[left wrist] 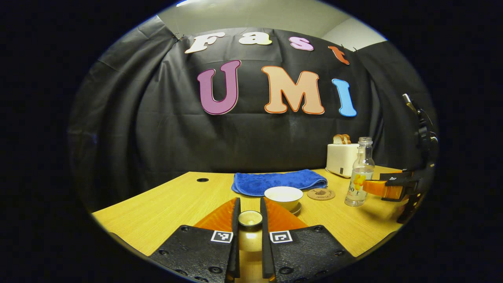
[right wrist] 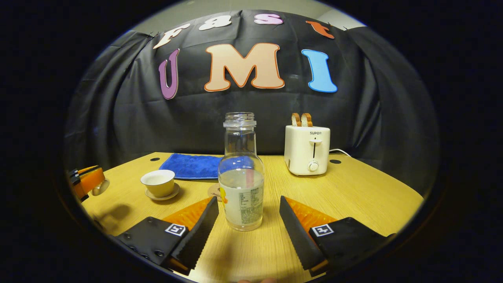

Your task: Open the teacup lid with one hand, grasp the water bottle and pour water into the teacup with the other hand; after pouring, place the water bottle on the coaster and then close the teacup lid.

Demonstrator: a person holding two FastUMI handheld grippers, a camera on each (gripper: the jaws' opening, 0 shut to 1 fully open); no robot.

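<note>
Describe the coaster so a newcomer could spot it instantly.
Start at the blue towel on the wooden table. Just in front of its right end, the coaster lies flat between the open teacup and the water bottle. It is the only thin brown disc there.

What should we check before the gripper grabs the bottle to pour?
1. Lid off the teacup: ok, the left gripper is shut on it.
2. Teacup open and upright on its saucer: ok.
3. Right gripper open around the water bottle: ok, not yet touching.
4. Bottle uncapped and upright: ok.
5. Coaster free for later: ok.
6. Room left in the teacup: cannot tell.
</note>
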